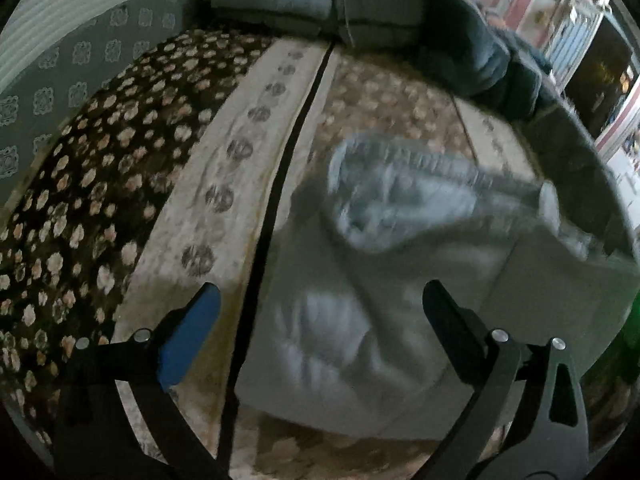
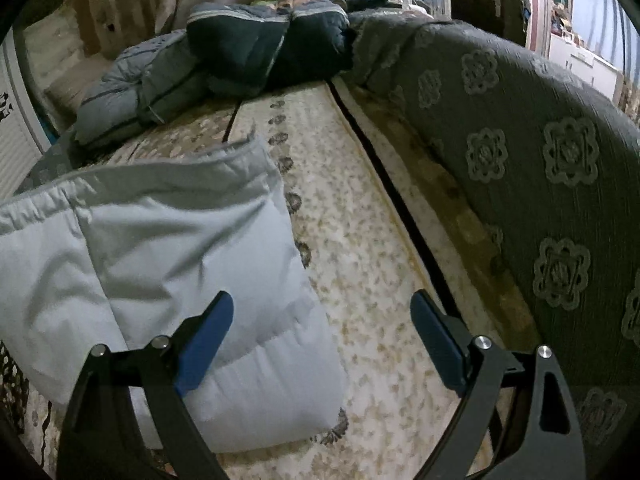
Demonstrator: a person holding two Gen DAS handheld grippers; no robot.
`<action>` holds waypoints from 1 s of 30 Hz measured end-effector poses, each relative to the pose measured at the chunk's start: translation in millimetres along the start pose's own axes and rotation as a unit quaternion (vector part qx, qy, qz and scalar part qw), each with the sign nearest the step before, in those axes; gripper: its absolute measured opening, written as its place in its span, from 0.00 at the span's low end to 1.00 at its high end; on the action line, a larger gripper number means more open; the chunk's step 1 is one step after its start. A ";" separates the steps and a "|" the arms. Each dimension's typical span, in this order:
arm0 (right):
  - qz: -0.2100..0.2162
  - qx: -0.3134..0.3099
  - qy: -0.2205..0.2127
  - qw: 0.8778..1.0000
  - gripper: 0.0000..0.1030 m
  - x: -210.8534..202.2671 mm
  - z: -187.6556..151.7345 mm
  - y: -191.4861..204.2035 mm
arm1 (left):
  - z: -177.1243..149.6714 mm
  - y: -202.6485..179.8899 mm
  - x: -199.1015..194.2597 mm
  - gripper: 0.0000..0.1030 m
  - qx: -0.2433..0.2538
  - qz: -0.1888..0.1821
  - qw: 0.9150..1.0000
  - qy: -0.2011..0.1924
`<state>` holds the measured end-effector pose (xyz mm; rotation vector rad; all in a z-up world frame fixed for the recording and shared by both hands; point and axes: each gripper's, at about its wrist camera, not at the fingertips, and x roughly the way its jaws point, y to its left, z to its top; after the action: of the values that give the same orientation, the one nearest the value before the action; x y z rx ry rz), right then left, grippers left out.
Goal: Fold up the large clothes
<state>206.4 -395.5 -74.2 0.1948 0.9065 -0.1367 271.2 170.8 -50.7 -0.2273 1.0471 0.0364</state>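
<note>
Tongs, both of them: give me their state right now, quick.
Left tongs: open, holding nothing, above the pale padded jacket.
Right tongs: open, holding nothing.

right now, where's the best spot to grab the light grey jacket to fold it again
Probably the ribbed hem along the far edge of the light grey jacket, coming from above: it stands up from the sofa seat as a firm ridge, unlike the puffy middle.

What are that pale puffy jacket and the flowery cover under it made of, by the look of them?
Jacket: seemingly a smooth woven shell, perhaps nylon or polyester, with soft filling; it has a faint sheen, stitched channels and puffed panels. Cover: likely plush or velvety fabric, matt, with a slightly fuzzy, mottled floral print; the blur leaves the weave unclear.
</note>
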 end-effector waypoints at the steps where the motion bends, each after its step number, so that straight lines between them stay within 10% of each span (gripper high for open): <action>1: -0.002 0.000 0.001 1.000 0.88 0.3 -1.7 -0.3 | -6.7 2.2 4.1 0.97 0.003 0.002 1.000 0.005; 30: 0.015 -0.015 -0.003 1.000 0.88 0.2 -47.1 21.0 | -76.2 -10.6 26.7 0.97 0.101 -0.012 0.995 -0.017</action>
<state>174.6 -364.4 -100.3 0.1809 0.8989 -0.0960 220.9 142.8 -108.5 -0.0555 1.0057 -0.0879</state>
